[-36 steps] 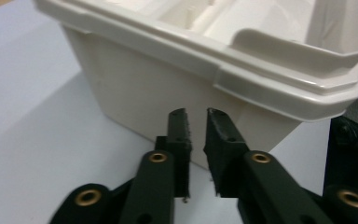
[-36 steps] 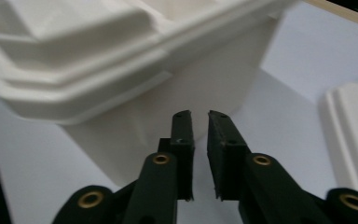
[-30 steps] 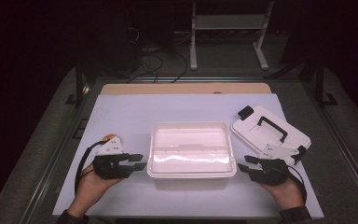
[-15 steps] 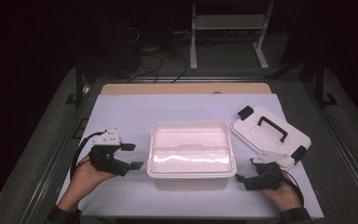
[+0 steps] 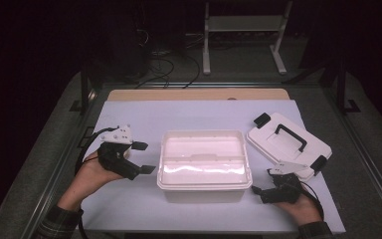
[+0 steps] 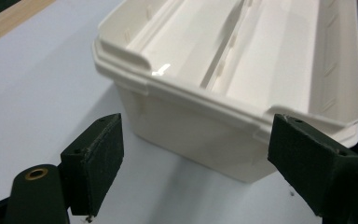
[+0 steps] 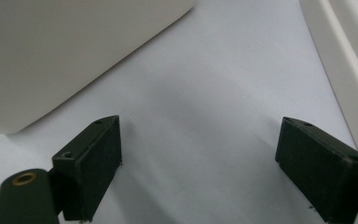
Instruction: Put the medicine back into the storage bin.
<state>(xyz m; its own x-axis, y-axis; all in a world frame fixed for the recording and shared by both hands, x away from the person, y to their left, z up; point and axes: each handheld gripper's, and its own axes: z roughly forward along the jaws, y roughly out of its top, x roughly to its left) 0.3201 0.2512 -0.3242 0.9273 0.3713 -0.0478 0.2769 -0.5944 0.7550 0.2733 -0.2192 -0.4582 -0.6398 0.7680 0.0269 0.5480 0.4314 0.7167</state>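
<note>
Because the white box [image 5: 204, 162] sits square on the sheet [image 5: 144, 117] with nothing clamped on it, both of your grippers are free beside it. Your left gripper [image 5: 143, 157] has its jaws apart, having just been opening, and nothing lies between the pads; in the left gripper view the box's near corner [image 6: 242, 154] stands ahead of and between the two jaws, close to the right-hand one but apart from it. Your right gripper [image 5: 256, 189] sits low by the box's other end, jaws spread wide after opening, with only bare sheet between them; the box wall [image 7: 60, 56] lies beyond its left jaw. The lid [image 5: 288, 144], with its black handle [image 5: 291, 135] upward, rests off past your right gripper, likely parked there so that the open box stays reachable from both ends.
</note>
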